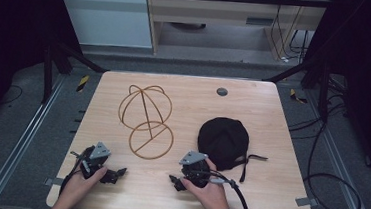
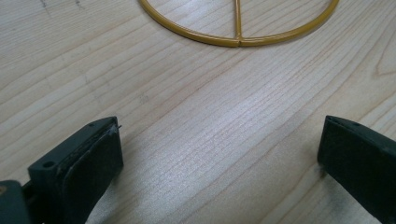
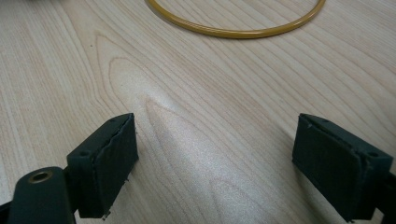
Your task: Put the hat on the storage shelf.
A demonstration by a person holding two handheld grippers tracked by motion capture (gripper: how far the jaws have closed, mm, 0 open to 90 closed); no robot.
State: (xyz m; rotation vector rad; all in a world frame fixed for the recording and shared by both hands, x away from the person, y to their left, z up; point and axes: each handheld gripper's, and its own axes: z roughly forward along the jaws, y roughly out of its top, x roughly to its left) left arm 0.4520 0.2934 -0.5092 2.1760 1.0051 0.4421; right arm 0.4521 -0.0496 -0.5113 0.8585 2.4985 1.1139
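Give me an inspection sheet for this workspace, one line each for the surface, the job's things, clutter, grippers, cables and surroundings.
Surface: light wooden table, with a small round grey disc near the far edge.
Job's things: gold wire hat stand left of centre, its base ring flat on the wood; black cap to its right, straps trailing right.
Clutter: nothing seen.
Grippers: left gripper and right gripper both open, low at the near edge, nothing between the jaws, both facing the stand's base ring.
Cables: black cables looped on the floor to the right.
Surroundings: dark frame, metal floor rails, pale cabinets behind.
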